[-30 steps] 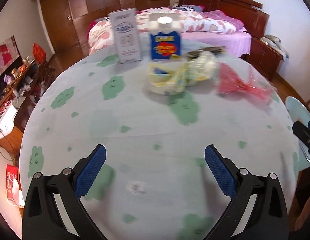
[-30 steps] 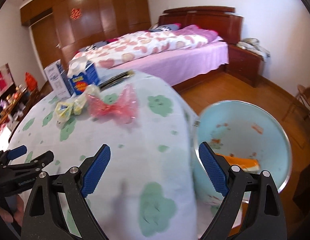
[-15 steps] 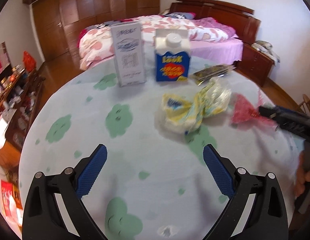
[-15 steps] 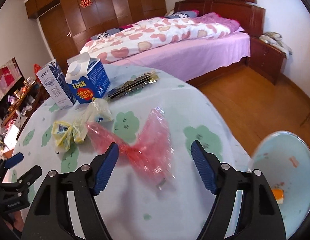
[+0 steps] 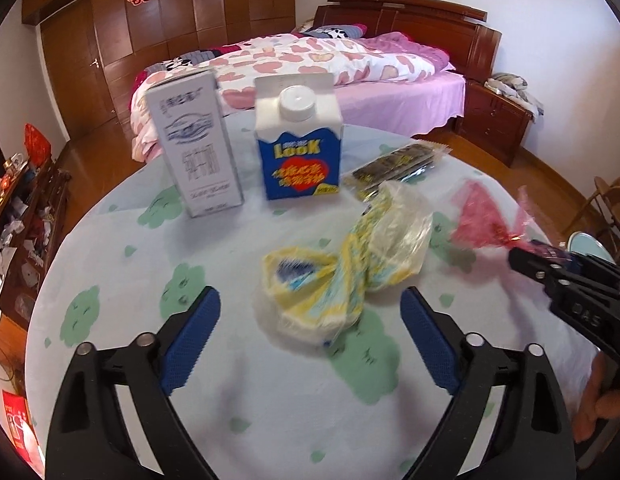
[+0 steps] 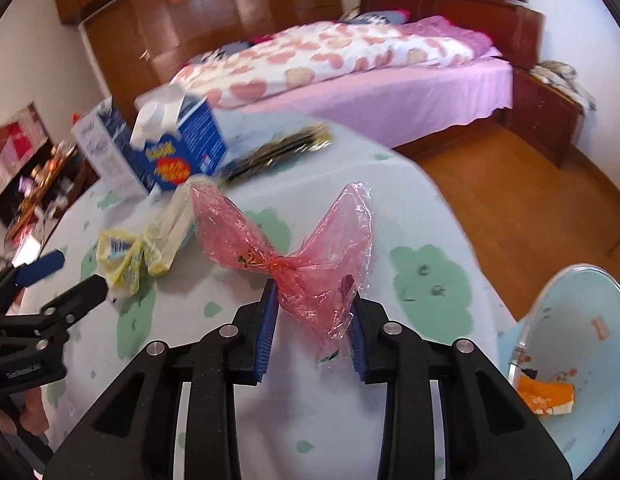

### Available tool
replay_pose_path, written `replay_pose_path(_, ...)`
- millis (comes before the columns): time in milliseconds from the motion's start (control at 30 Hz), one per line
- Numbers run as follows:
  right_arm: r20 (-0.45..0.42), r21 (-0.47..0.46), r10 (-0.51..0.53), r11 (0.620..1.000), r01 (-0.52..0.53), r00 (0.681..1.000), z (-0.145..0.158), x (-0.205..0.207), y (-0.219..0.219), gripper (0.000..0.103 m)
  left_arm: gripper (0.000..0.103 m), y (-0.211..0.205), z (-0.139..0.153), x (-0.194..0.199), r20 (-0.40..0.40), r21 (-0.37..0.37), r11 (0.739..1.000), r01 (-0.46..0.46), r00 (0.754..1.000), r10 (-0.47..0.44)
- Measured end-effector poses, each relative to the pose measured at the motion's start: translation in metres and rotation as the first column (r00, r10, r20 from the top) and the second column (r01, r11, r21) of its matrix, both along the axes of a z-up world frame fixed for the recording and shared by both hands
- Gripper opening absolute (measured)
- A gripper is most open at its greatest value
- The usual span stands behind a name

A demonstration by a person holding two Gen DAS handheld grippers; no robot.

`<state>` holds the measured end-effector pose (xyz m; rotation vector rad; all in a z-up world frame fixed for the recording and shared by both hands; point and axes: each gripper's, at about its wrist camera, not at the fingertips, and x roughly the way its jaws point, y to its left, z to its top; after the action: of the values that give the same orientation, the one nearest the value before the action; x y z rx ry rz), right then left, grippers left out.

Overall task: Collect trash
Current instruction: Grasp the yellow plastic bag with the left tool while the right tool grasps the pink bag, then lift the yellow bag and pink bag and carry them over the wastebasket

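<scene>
Gripper pair, two cartons, two wrappers

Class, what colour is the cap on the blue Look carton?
White. The carton's cap shows best in the left wrist view.

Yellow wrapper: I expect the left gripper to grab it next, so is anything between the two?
Nothing visible. The yellow wrapper lies just ahead of the open, slowly closing left gripper, with only bare tablecloth between.

The red wrapper is thin, glossy, crinkled plastic film, the yellow wrapper likewise shiny — the worktop wears matt printed cloth, the two cartons look like smooth coated card, the wardrobe polished wood.
</scene>
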<state>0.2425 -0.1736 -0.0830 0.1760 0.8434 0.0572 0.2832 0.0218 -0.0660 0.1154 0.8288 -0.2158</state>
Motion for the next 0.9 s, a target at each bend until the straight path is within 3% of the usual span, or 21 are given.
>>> replay_pose_path(133, 0.073, -0.020, -0.104, 0.994, 0.106, 0.992, 0.003, -0.015, -0.003, 0.033, 0.085, -0.013, -0.005, 0.018, -0.013, 0.000, 1.000, 0.007, 1.000, -0.007)
replay_pose_path(233, 0.072, -0.008, -0.143, 0.990, 0.144, 0.987, 0.002, -0.010, -0.006, 0.033, 0.081, -0.021, -0.015, 0.029, -0.038, 0.016, 1.000, 0.010, 0.999, -0.010)
replay_pose_path(567, 0.070, -0.013, -0.143, 0.989, 0.145, 0.987, 0.007, -0.011, -0.020, 0.033, 0.081, -0.029, -0.029, 0.029, -0.013, 0.079, 0.996, 0.042, 0.999, -0.041)
replay_pose_path(700, 0.069, -0.016, -0.146, 0.989, 0.148, 0.987, 0.007, -0.011, -0.020, 0.033, 0.069, -0.021, -0.028, 0.021, 0.003, 0.068, 0.996, 0.050, 0.999, -0.050)
replay_pose_path(733, 0.068, -0.017, -0.147, 0.989, 0.148, 0.987, 0.007, -0.011, -0.020, 0.033, 0.052, -0.019, -0.028, 0.020, 0.008, 0.072, 0.996, 0.051, 0.999, -0.052)
replay_pose_path(900, 0.065, -0.026, -0.143, 0.989, 0.145, 0.988, 0.006, -0.012, -0.018, 0.033, 0.043, -0.017, -0.026, 0.014, 0.022, 0.090, 0.994, 0.065, 0.997, -0.068)
